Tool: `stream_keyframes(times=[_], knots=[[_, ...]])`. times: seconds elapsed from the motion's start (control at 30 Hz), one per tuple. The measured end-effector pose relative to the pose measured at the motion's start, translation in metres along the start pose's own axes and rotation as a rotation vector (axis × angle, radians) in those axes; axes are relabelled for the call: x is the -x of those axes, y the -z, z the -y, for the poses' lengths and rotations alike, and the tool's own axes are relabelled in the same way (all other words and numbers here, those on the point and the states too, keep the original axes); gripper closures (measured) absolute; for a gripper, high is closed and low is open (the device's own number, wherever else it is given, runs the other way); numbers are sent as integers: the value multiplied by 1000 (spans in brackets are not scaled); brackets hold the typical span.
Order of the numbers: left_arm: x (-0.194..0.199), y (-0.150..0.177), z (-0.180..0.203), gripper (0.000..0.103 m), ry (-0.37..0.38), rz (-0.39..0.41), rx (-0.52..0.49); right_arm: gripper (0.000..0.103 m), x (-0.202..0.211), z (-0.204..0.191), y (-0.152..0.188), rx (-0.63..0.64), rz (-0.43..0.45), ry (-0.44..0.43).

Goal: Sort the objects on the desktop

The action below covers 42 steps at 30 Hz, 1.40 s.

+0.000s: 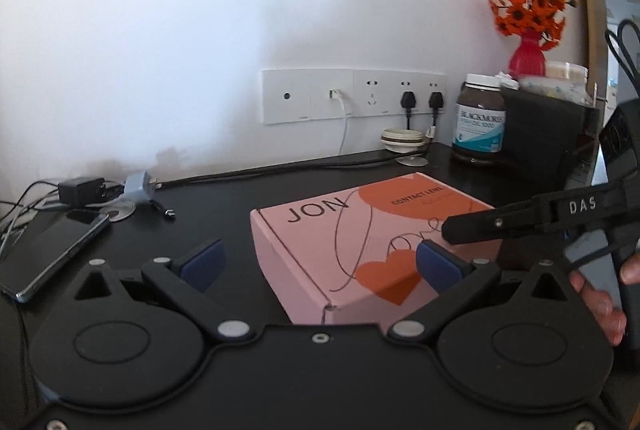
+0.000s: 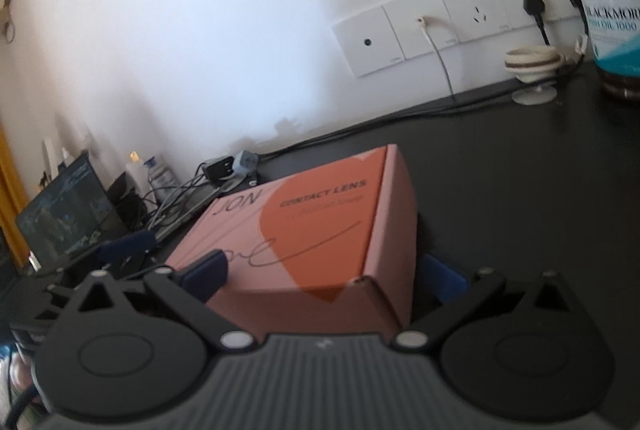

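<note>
A pink "contact lens" box (image 1: 360,230) with orange hearts lies on the black desk (image 1: 224,198). My left gripper (image 1: 320,265) is open at the box's near corner: its right pad overlaps the box top, and its left pad hangs over bare desk. From the right, a black finger (image 1: 500,224) of my right gripper reaches over the box's far right edge. In the right wrist view the same box (image 2: 320,230) sits between the wide-open fingers of my right gripper (image 2: 325,279). The left pad is at the box's left edge, and the right pad stands just off its right side.
A phone (image 1: 52,254) and charger plugs (image 1: 82,190) with cables lie at the left. A fish oil bottle (image 1: 478,122), a black container (image 1: 548,130) and a red vase (image 1: 528,58) stand at the back right below wall sockets (image 1: 352,96). A hand (image 1: 600,294) holds the right gripper.
</note>
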<state>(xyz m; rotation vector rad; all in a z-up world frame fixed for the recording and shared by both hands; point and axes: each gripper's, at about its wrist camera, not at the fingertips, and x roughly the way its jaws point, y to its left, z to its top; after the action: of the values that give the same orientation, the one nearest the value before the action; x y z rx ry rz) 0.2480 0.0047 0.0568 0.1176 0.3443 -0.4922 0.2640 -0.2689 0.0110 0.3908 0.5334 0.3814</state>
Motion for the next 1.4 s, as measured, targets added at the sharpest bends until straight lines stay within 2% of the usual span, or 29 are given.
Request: stream_keyframes(times=[0.2, 0.3, 0.47, 0.6, 0.77, 1.0, 1.4], knots=[[3, 4, -5, 0, 12, -78, 44, 1, 28, -9, 0, 109, 16, 32], [9, 9, -4, 0, 40, -108, 22, 1, 44, -9, -3, 152, 18, 24], [10, 15, 4, 0, 34, -149, -61, 1, 48, -19, 3, 355, -59, 32], [6, 13, 3, 0, 24, -165, -45, 1, 40, -28, 9, 496, -123, 42], [0, 10, 1, 0, 38, -177, -13, 1, 32, -25, 5, 468, -130, 26], [-8, 8, 1, 0, 20, -193, 17, 1, 24, -12, 0, 376, -129, -29], [-16, 5, 4, 0, -30, -216, 33, 1, 19, -14, -3, 412, -129, -48]])
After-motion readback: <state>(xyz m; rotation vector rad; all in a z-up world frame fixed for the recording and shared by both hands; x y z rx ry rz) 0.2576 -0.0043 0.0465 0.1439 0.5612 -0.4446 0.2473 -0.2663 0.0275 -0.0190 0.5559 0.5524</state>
